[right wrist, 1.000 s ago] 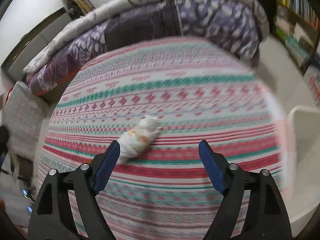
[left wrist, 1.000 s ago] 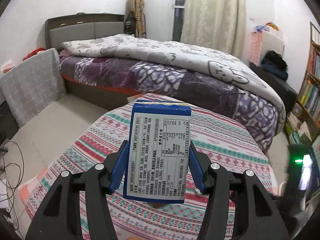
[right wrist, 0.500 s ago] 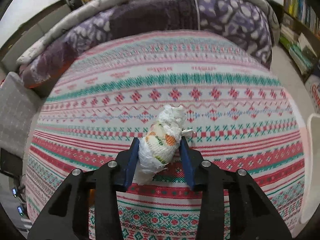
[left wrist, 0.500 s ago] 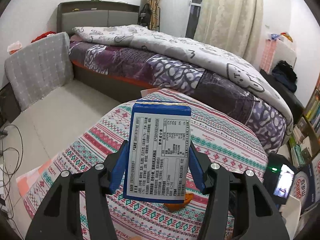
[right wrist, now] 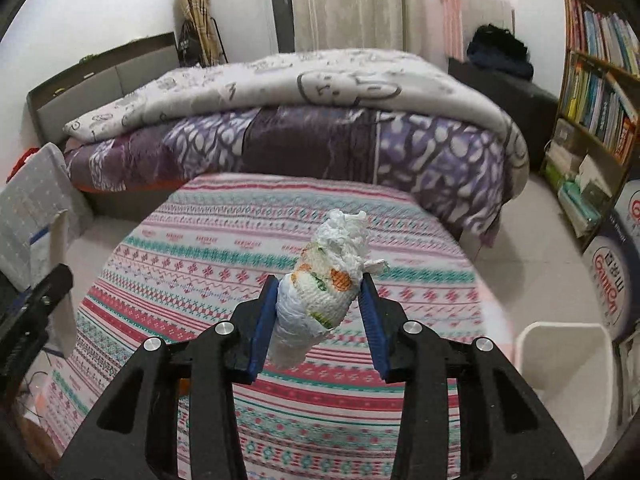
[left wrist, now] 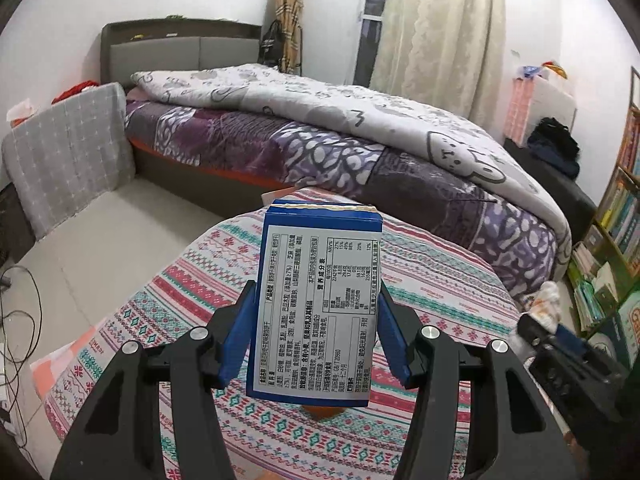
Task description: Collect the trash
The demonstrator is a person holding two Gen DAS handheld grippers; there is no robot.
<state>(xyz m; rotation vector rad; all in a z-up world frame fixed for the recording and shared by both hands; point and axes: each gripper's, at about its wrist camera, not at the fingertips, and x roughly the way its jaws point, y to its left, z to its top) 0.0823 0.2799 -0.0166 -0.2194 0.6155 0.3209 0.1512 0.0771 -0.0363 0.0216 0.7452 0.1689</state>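
My left gripper (left wrist: 314,336) is shut on a blue snack box (left wrist: 316,304) with a white nutrition label, held upright above the patterned tablecloth (left wrist: 192,300). My right gripper (right wrist: 318,320) is shut on a crumpled white paper wad (right wrist: 324,292) with orange and green print, lifted above the tablecloth (right wrist: 200,264). The right gripper with its wad also shows at the right edge of the left wrist view (left wrist: 548,320). A small orange scrap (left wrist: 324,411) peeks out under the box. A white bin (right wrist: 560,364) stands at the lower right of the right wrist view.
A bed with a purple and grey quilt (right wrist: 320,120) runs behind the table. A bookshelf (right wrist: 600,80) stands at the right. A grey cushion (left wrist: 68,156) leans at the left, with cables (left wrist: 16,320) on the floor.
My right gripper closed on the paper wad and lifted it off the tablecloth, tilting up toward the room. My left gripper kept the box and turned a little left.
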